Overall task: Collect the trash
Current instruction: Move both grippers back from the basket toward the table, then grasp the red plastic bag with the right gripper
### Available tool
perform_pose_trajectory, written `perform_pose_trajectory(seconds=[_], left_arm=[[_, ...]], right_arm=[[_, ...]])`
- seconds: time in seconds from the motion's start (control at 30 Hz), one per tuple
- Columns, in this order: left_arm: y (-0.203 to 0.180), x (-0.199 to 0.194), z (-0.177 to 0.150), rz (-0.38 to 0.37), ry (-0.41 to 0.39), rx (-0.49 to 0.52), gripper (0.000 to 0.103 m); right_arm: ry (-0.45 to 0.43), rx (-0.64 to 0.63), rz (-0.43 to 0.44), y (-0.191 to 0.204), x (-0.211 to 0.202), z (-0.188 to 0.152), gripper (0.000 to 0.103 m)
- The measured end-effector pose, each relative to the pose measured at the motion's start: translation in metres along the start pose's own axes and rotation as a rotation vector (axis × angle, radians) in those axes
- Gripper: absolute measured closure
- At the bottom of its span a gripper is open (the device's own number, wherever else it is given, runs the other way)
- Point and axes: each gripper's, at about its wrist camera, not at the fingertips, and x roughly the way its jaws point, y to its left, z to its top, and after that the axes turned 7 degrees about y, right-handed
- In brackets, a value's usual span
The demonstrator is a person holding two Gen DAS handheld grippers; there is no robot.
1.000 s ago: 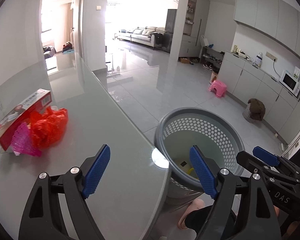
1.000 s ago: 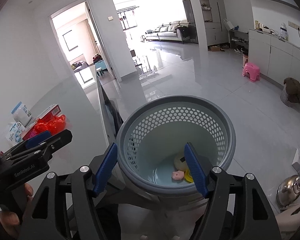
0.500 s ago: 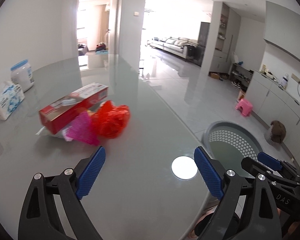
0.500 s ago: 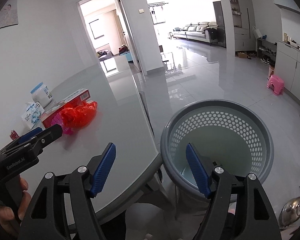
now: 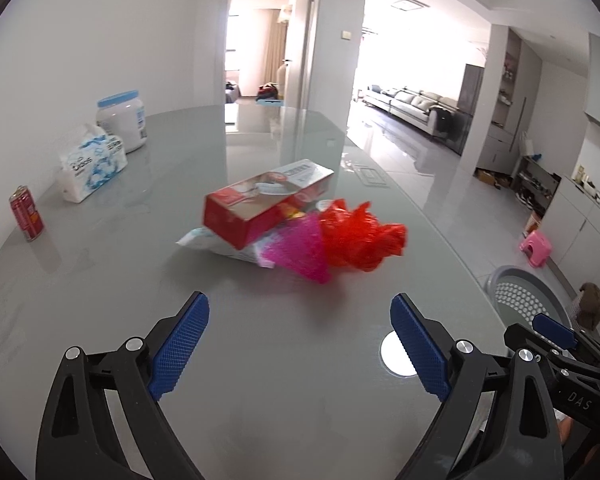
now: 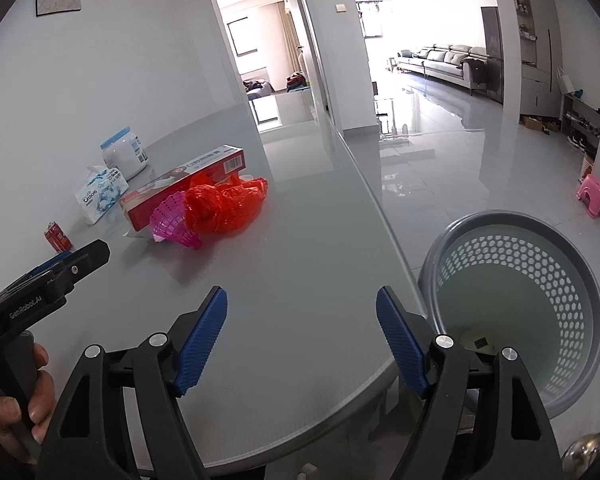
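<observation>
Facing a trash heap on the glass table (image 5: pixel 100 320): red box (image 5: pixel 260 204), pink mesh (image 5: pixel 300 252) and red plastic bag (image 5: pixel 360 240) touch one another at twelve o'clock of the left gripper (image 5: pixel 300 344). Both claws are released and opening, nothing between them; the right gripper (image 6: pixel 300 344) points past the table edge, the basket (image 6: pixel 512 288) at its two o'clock. Likely risks: a pinch on the loose bag drags its neighbours off; the slick top lets the box skid.

glossy glass table (image 5: pixel 300 380), perforated plastic basket (image 6: pixel 520 264)
</observation>
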Motion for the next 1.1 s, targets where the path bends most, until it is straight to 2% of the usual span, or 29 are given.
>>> perform_pose_trajectory(seconds=[0.37,0.6,0.83,1.1], left_arm=[[0.044,0.018,0.008,0.048,0.009,-0.047,0.013],[0.056,0.033,0.019,0.042,0.008,-0.044,0.013],[0.062,0.054,0.027,0.022,0.025,-0.045,0.013],[0.065,0.073,0.026,-0.003,0.063,-0.051,0.013]], right_arm=[[0.017,-0.054,0.041,0.040,0.029,0.027,0.028],[0.024,-0.074,0.037,0.064,0.058,0.049,0.026],[0.047,-0.053,0.048,0.073,0.089,0.068,0.024],[0.094,-0.052,0.013,0.078,0.128,0.084,0.024]])
